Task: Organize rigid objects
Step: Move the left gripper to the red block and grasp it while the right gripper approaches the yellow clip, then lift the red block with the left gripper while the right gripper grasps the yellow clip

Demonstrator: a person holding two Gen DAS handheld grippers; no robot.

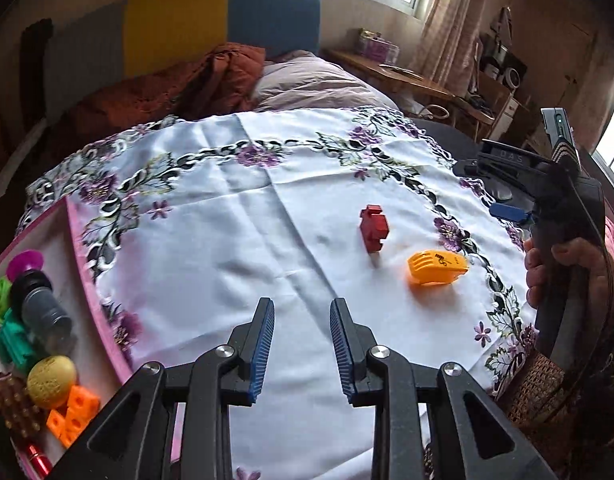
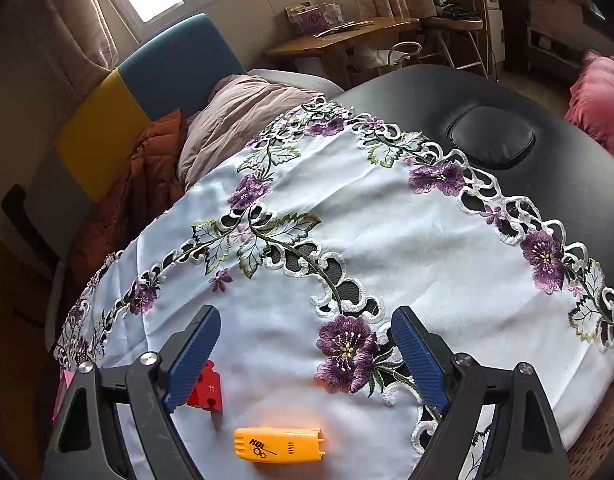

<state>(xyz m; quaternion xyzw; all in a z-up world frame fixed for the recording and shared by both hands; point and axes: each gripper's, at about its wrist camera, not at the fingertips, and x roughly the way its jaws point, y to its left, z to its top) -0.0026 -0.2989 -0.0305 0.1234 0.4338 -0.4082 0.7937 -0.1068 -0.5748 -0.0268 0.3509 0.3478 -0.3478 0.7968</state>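
The red block [image 1: 373, 229] stands on the white embroidered cloth [image 1: 243, 216] that covers the counter, and serves as the landmark here. Just beside it, toward the cloth's flowered border, lies the orange plastic piece [image 1: 437, 267], apart from the block. Well away on the block's other side, at the cloth's edge, sits the pink tray [image 1: 89, 280], holding a grey cylinder [image 1: 47, 312], a gold ball [image 1: 51, 375], orange cubes [image 1: 73, 412] and a green piece [image 1: 15, 344]. The left tool [image 1: 301, 350] hovers short of the block, its jaws slightly parted and empty. The right tool [image 2: 307, 364] is spread wide above the orange piece, holding nothing, the block behind its left finger.
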